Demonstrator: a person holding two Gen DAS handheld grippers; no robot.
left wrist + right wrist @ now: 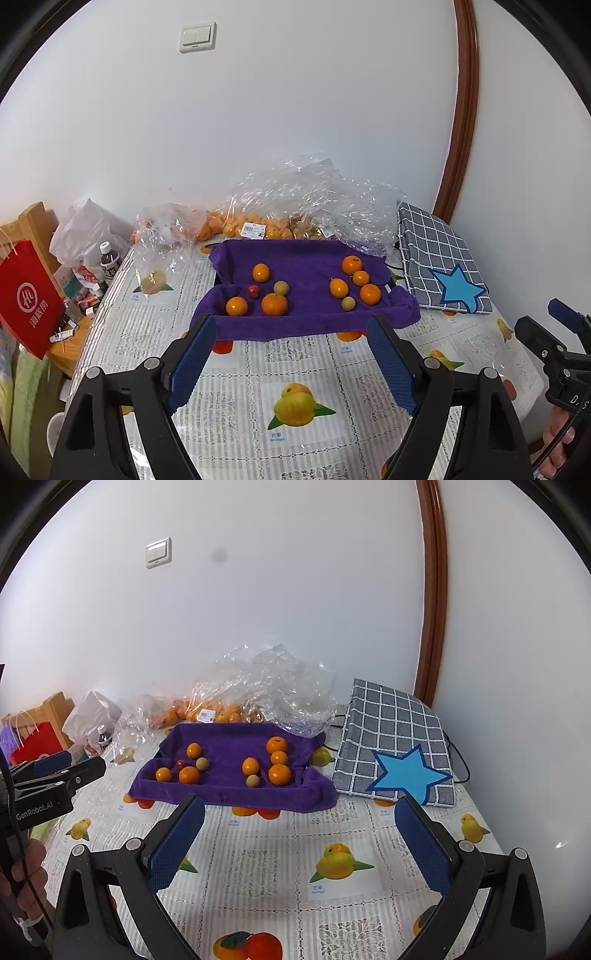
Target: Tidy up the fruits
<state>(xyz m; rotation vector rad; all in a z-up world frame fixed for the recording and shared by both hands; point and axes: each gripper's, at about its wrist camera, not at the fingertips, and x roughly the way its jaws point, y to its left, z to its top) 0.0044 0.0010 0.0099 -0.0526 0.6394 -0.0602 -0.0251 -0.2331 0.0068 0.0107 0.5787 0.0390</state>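
Observation:
A purple towel (306,321) (229,794) lies over a tray-like shape on the table. On its left part sit three oranges (274,304) (189,775), a small red fruit (253,290) (180,764) and a pale round fruit (280,287) (202,763). On its right part sit several oranges (370,294) (279,774) and a pale fruit (348,303) (252,781). My left gripper (291,328) is open and empty in front of the towel's near edge. My right gripper (299,808) is open and empty, also short of the towel.
Clear plastic bags (310,206) (258,690) with more oranges lie behind the towel by the wall. A grey checked cloth with a blue star (443,266) (391,753) sits to the right. A red paper bag (27,295), a bottle (109,260) and clutter stand left of the table.

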